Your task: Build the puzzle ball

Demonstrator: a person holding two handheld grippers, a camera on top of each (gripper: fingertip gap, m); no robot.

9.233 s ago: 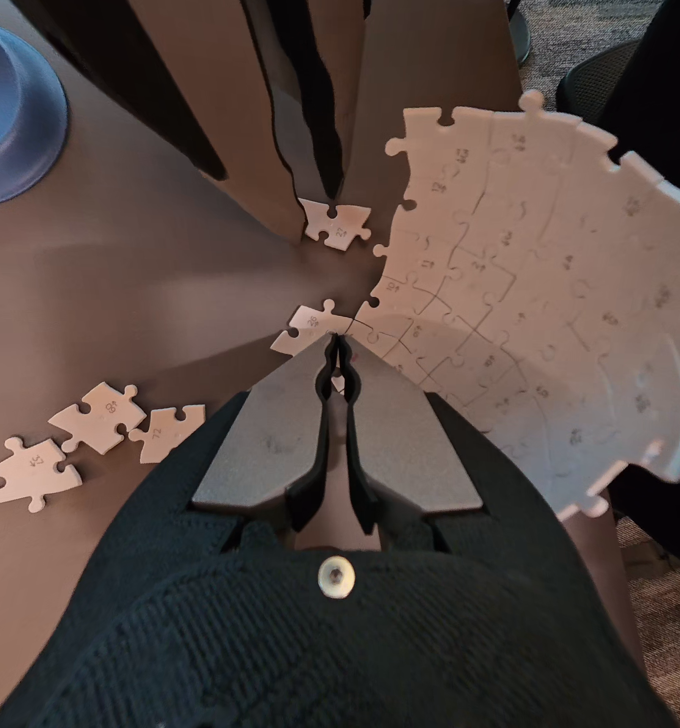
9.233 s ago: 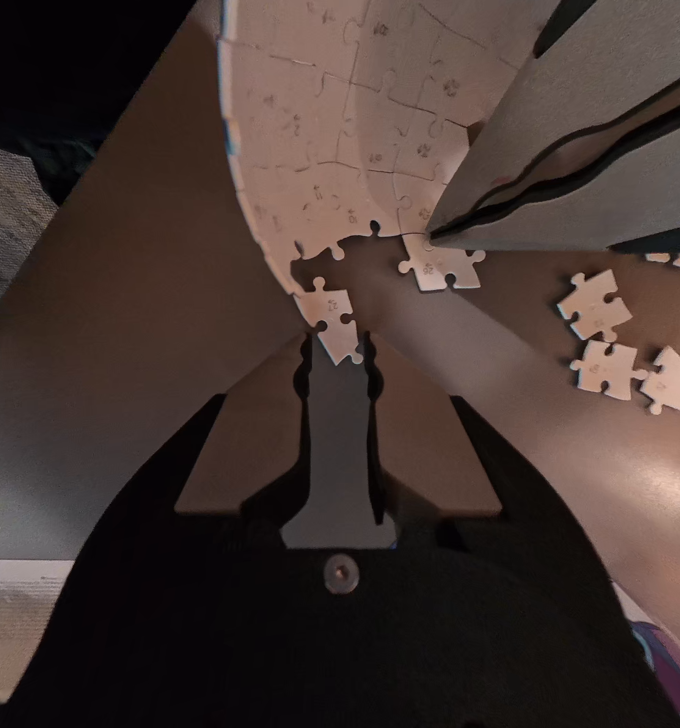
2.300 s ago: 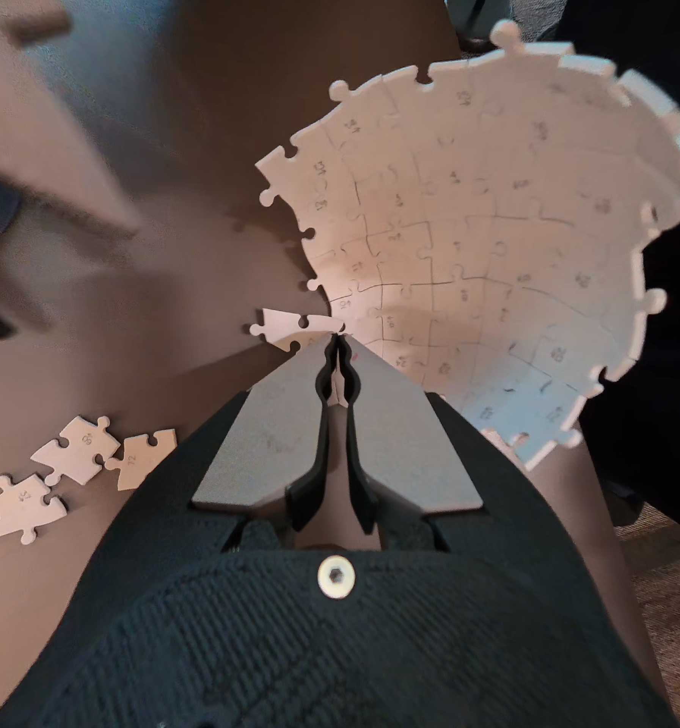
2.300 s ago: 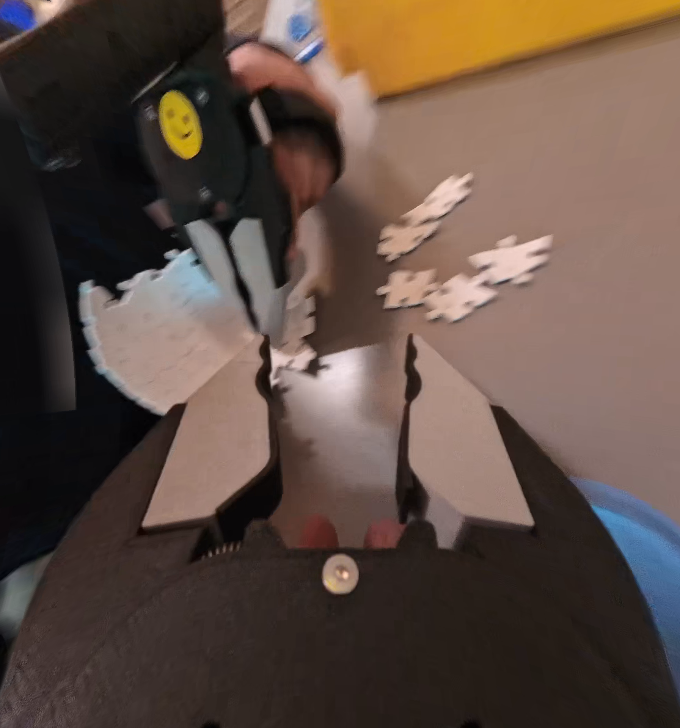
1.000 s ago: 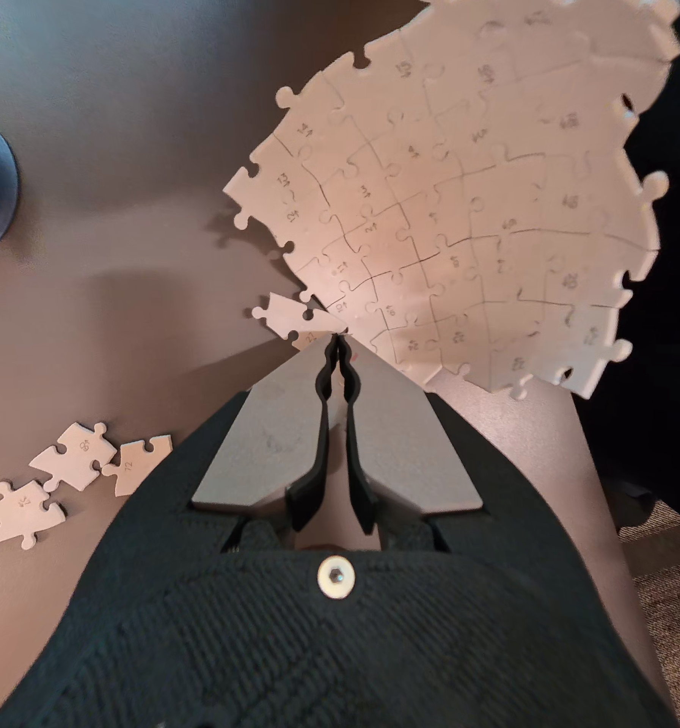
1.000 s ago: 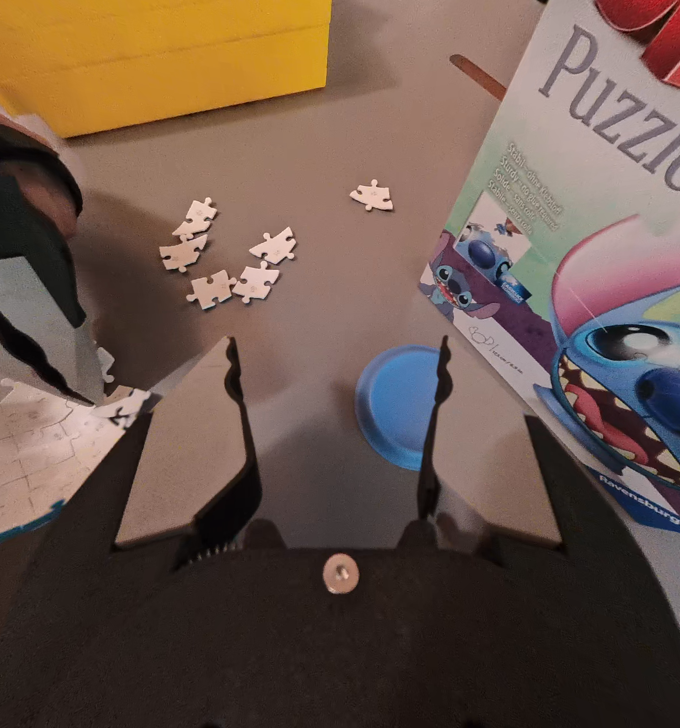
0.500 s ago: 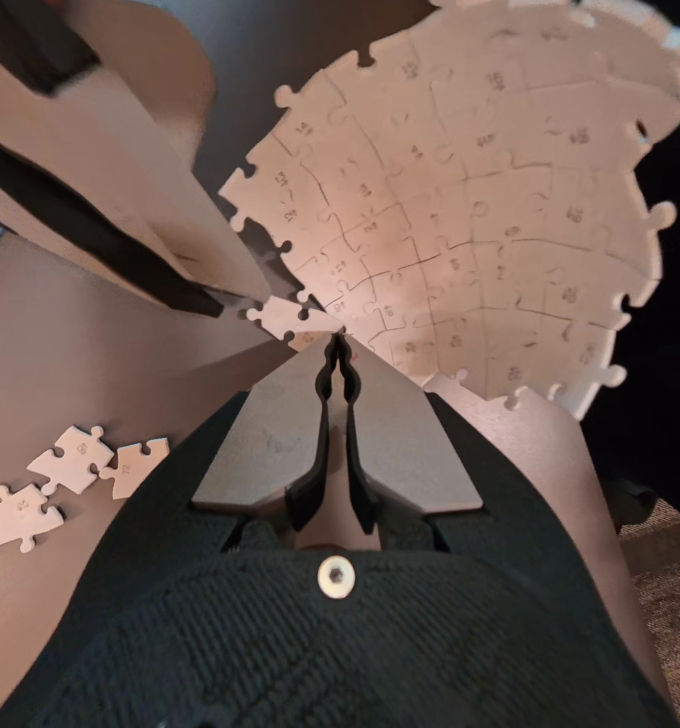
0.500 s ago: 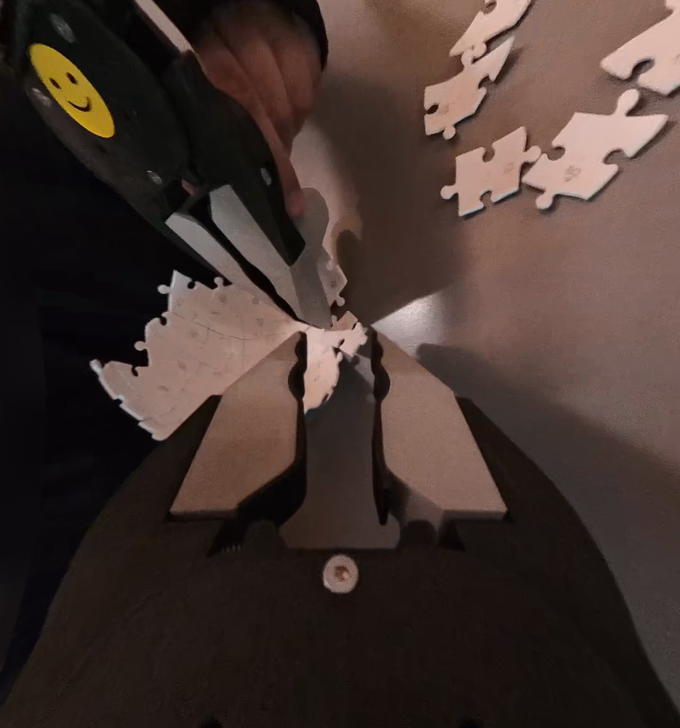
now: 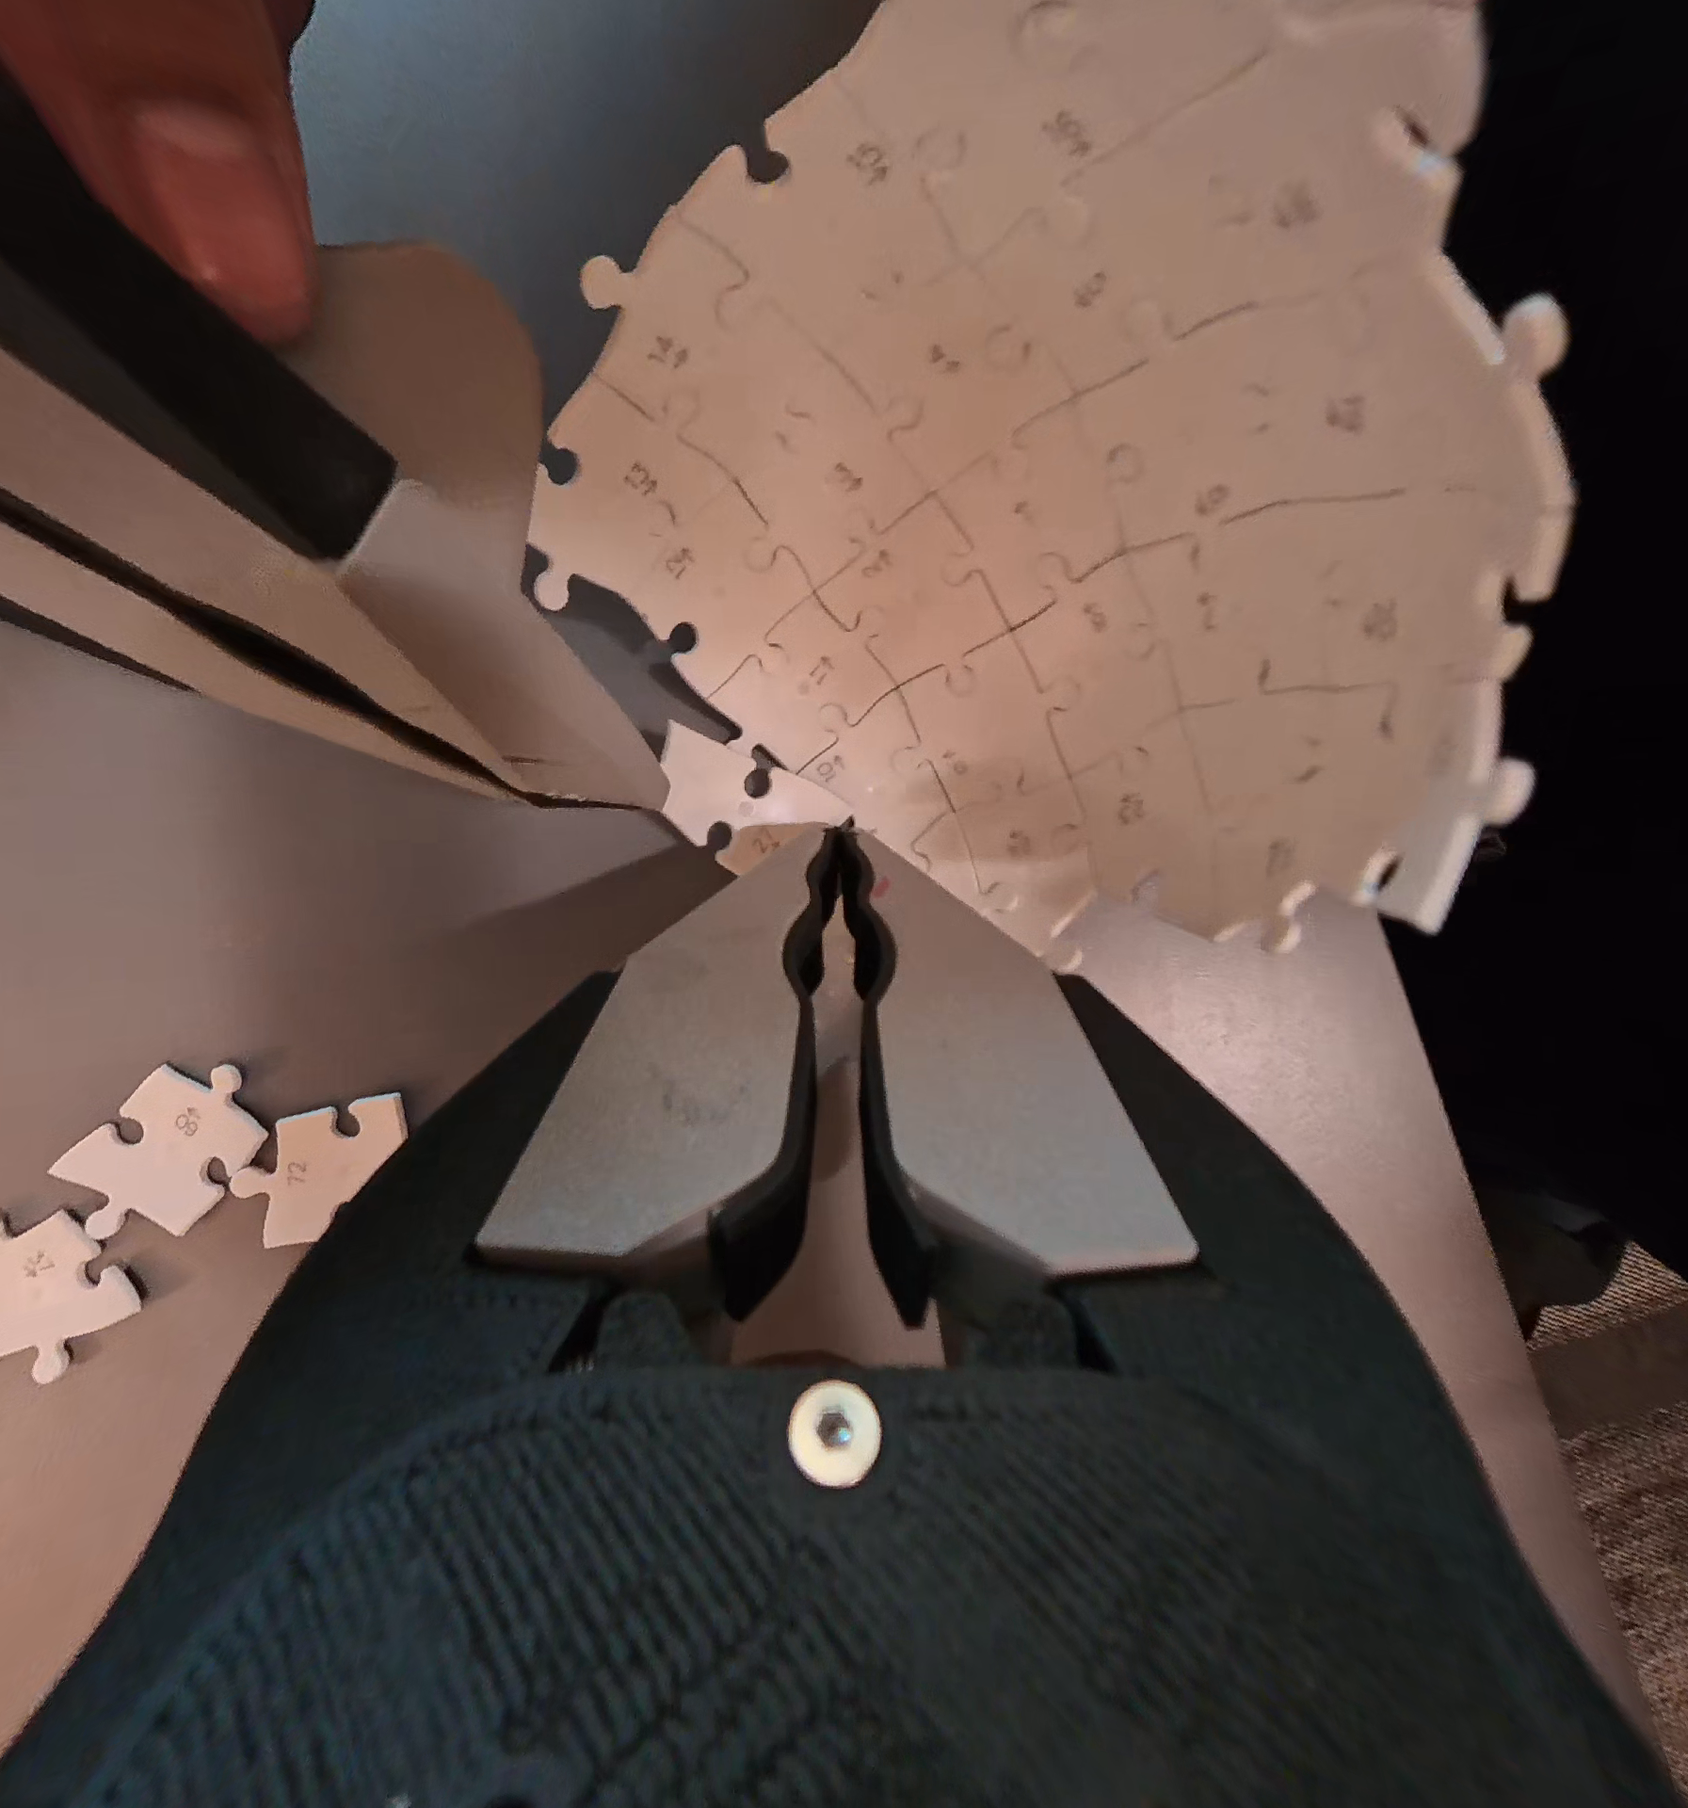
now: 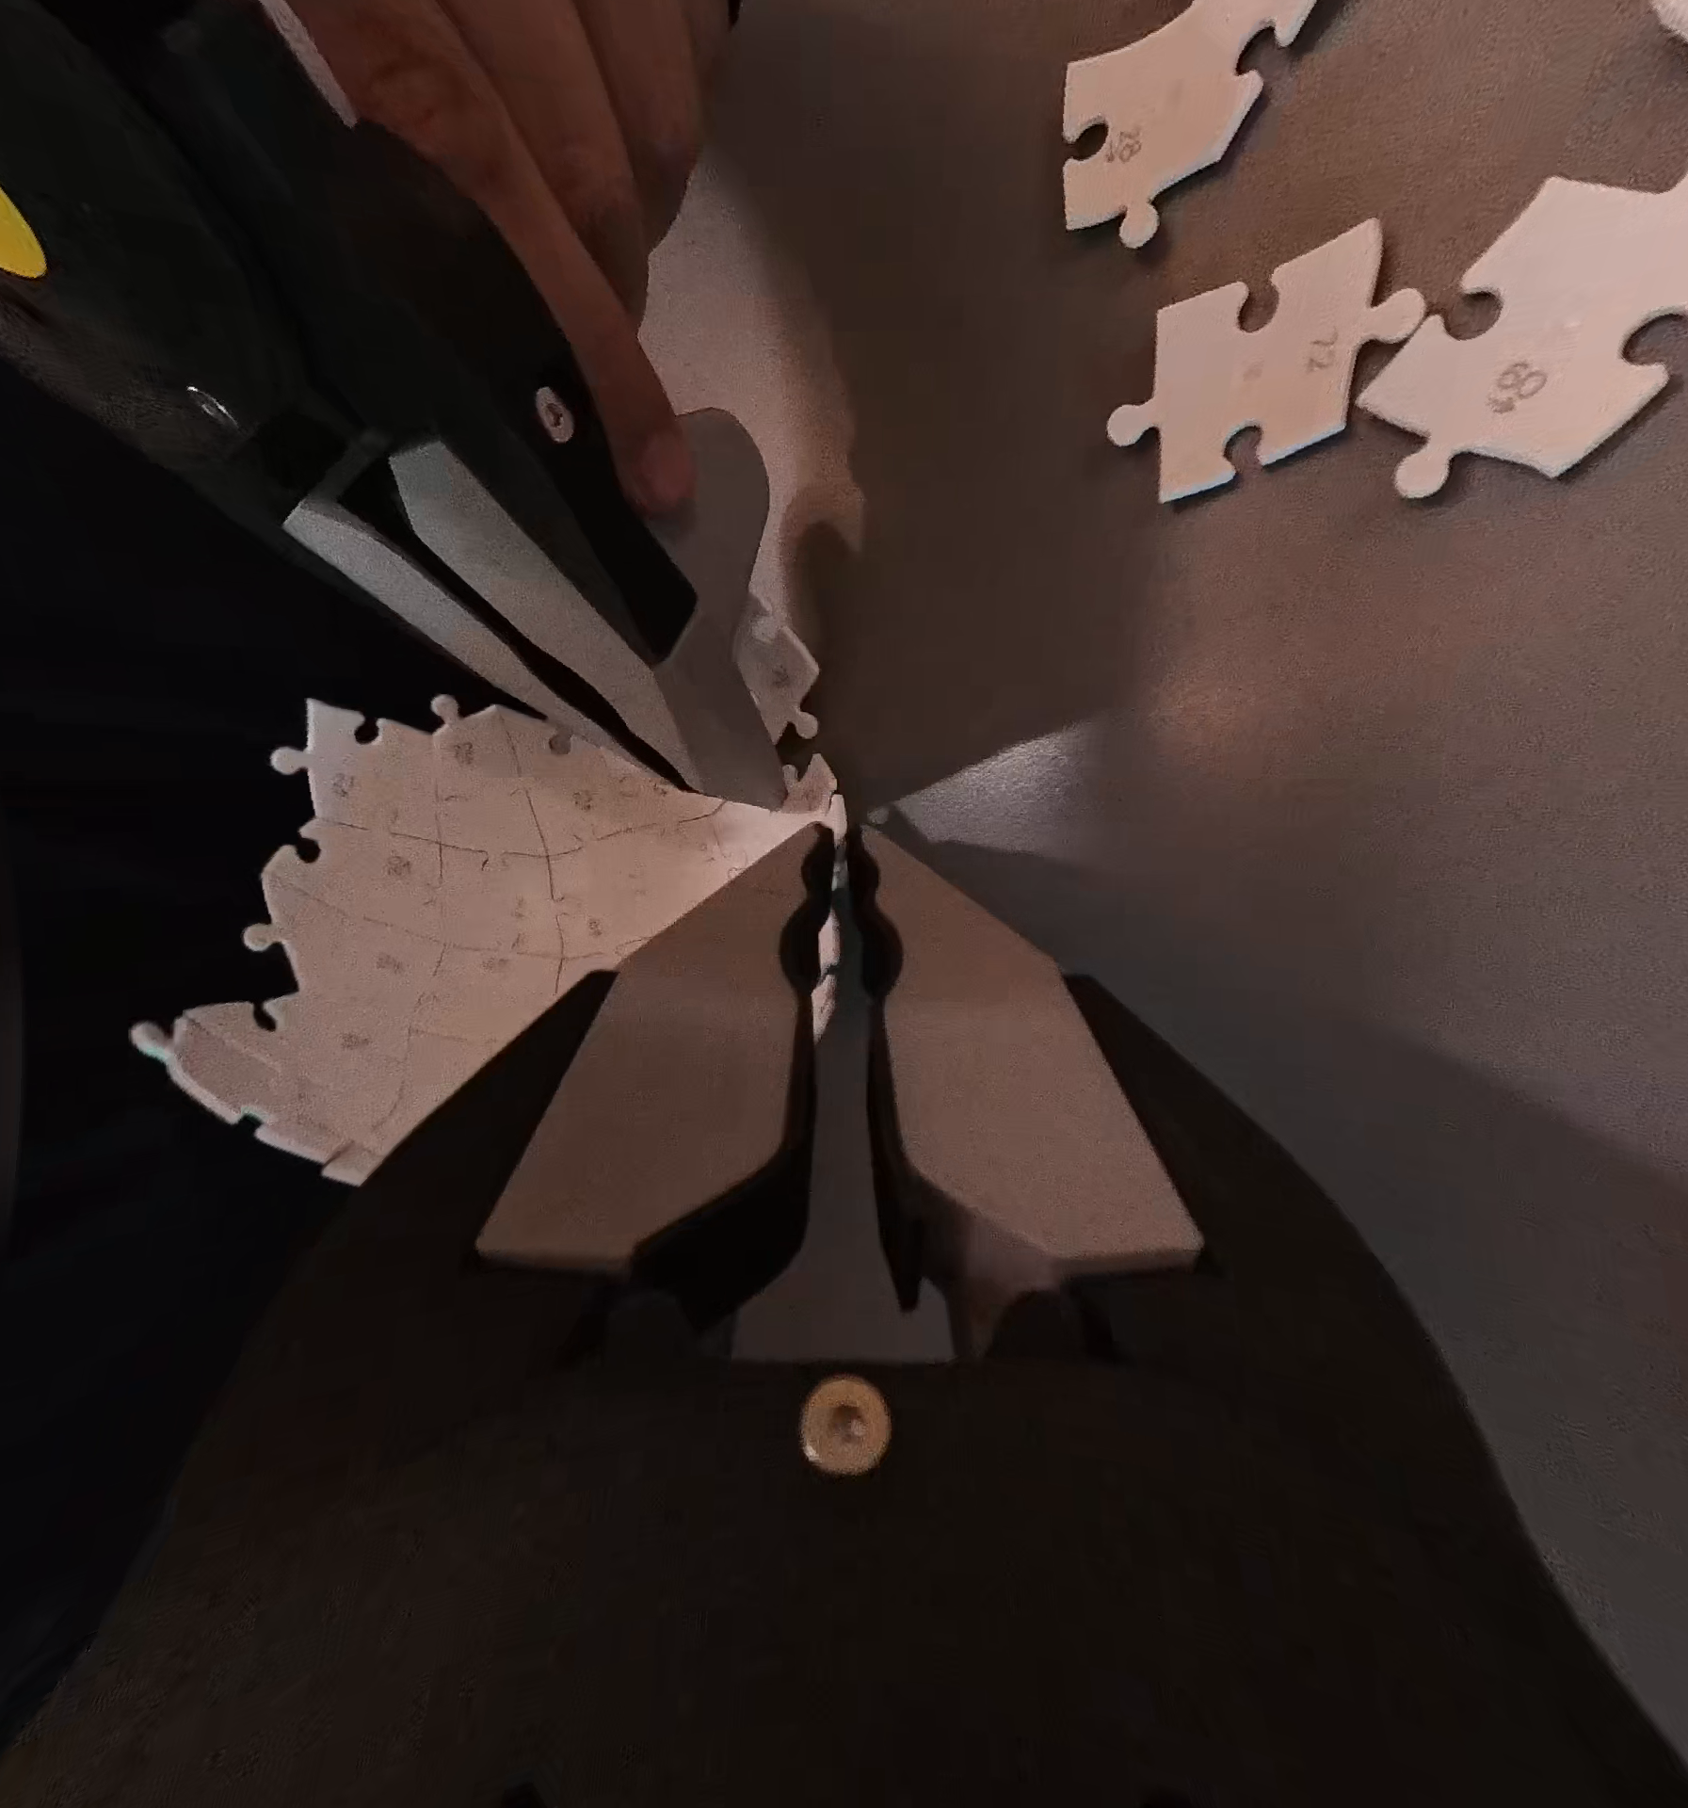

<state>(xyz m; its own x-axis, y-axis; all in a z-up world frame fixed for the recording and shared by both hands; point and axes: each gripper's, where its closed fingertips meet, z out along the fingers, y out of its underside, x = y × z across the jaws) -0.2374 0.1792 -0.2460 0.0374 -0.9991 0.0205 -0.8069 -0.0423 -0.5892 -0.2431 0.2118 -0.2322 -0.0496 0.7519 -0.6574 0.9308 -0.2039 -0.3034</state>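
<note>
Curved shell (image 9: pixel 1094 509) of the half-built puzzle ball being held up over the table (image 9: pixel 184 881), white numbered side facing the left camera, lower edge pinched in the pressed-together jaws of the left gripper (image 9: pixel 838 841). Loose piece (image 9: pixel 761 797) sitting right at that edge, clamped in the narrowed jaws of the right gripper (image 10: pixel 844 846), coming in from the side. Best done by lining tab to notch first, matching the shell's curve, then pressing gently without flexing the joints already made. Keeping the left grip firm, close beside the seam. More spare pieces (image 10: pixel 1309 352) waiting on the table, well apart.
</note>
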